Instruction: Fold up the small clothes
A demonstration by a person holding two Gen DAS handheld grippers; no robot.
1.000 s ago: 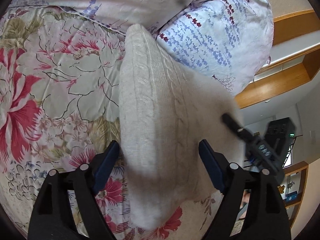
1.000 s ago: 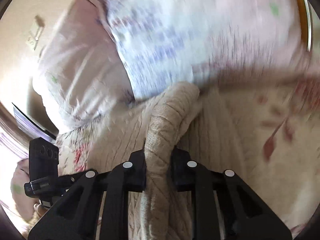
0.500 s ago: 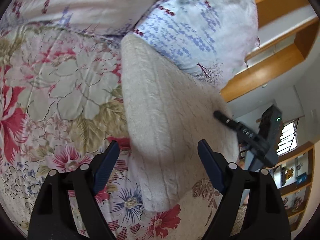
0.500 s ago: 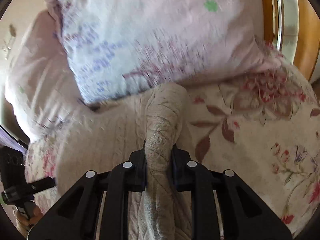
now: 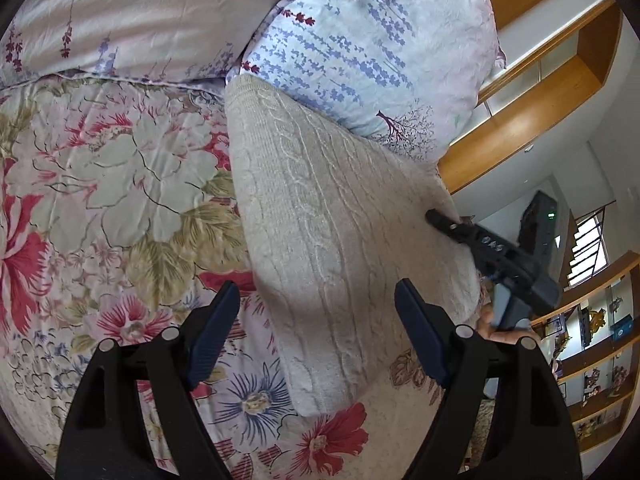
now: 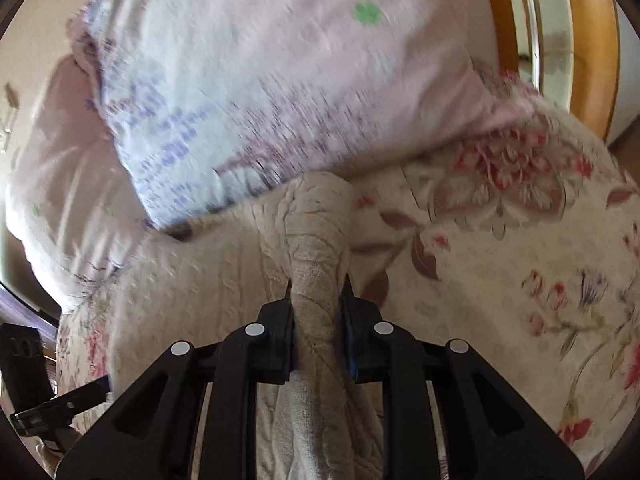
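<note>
A cream cable-knit garment (image 5: 320, 232) lies on the floral bedspread (image 5: 120, 184), stretched from the pillows toward me. My left gripper (image 5: 316, 332) is open, its blue-padded jaws straddling the near end of the knit without touching it. My right gripper (image 6: 318, 304) is shut on a bunched edge of the same knit garment (image 6: 316, 232) and holds it raised off the bed. The right gripper also shows in the left wrist view (image 5: 492, 248) at the garment's far right edge.
Two pillows with lavender print (image 5: 360, 48) lie at the head of the bed, touching the garment's far end. A wooden headboard and shelf (image 5: 532, 92) stand behind them. Wall shelves with ornaments (image 5: 592, 360) are at the right.
The right gripper has carried the pinched knit edge away from the pillows, over the bedspread. The garment now lies flatter and more spread. The left gripper stays open and has drawn back slightly.
</note>
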